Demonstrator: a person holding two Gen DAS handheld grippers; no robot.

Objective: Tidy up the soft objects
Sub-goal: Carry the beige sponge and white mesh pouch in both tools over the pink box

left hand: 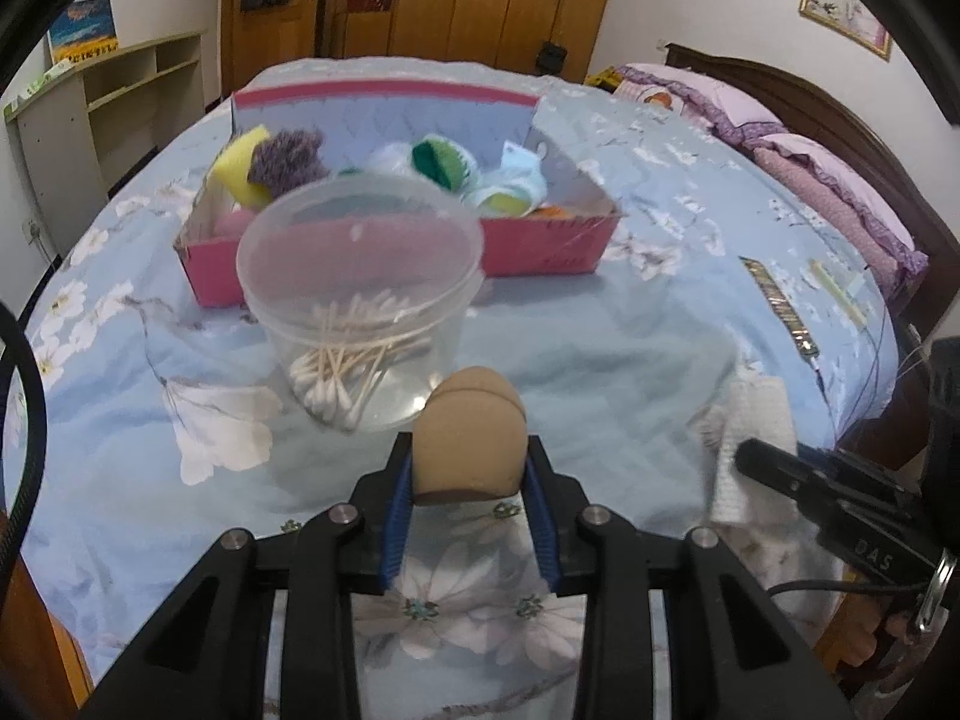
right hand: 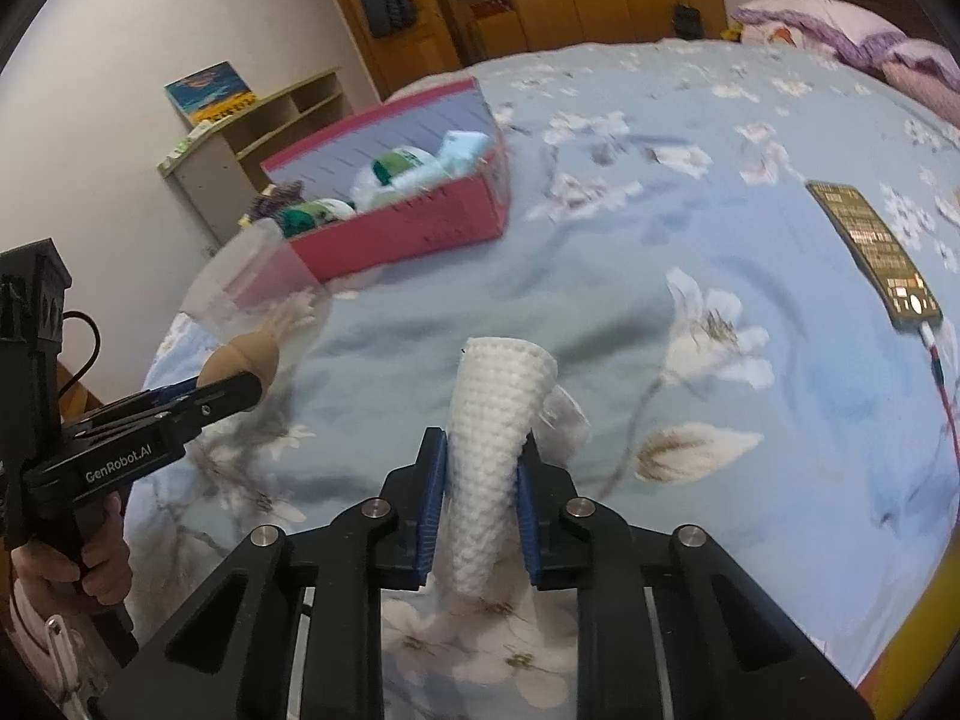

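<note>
Both tools loaded, near the bed's front edge: left gripper [left hand: 468, 468] pinched on the tan makeup sponge [left hand: 471, 438], right gripper [right hand: 480, 492] squeezing the white knitted cloth [right hand: 495, 420]. Neither is boxed yet. Just ahead stands a clear tub of cotton swabs [left hand: 360, 312]. Beyond, toward the far-left corner, the pink box [left hand: 540, 240] already holds several sponges; open bedspread [right hand: 600, 276] lies between.
</note>
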